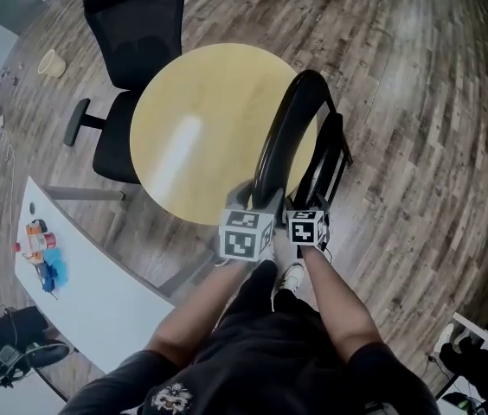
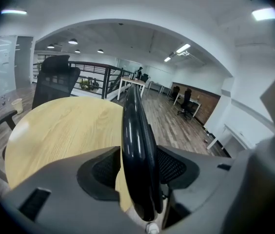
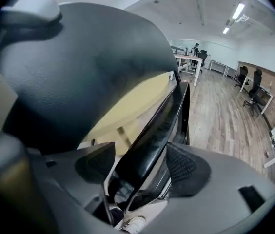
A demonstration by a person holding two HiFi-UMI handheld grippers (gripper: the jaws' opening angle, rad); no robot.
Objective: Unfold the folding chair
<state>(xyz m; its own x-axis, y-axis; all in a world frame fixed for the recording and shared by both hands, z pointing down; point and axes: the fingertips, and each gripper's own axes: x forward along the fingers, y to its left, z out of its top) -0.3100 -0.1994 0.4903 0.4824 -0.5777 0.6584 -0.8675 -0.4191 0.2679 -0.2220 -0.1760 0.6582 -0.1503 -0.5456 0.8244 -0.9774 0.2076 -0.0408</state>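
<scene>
l gripper (image 2: 136, 165) & r gripper (image 3: 140, 165) both unclenched, straddling glossy black curved edges of folding chair (image 1: 277, 137).

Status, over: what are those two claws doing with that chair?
Left gripper open astride back of folding chair. Right gripper open astride its other panel. Chair folded. Round table close behind it.

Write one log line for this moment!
left gripper: open, around chair back | right gripper: open, around seat edge | folding chair: folded, beside round table

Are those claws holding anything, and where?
Nothing gripped: open left gripper straddles the folding chair at its backrest edge, open right gripper at its seat edge.
</scene>
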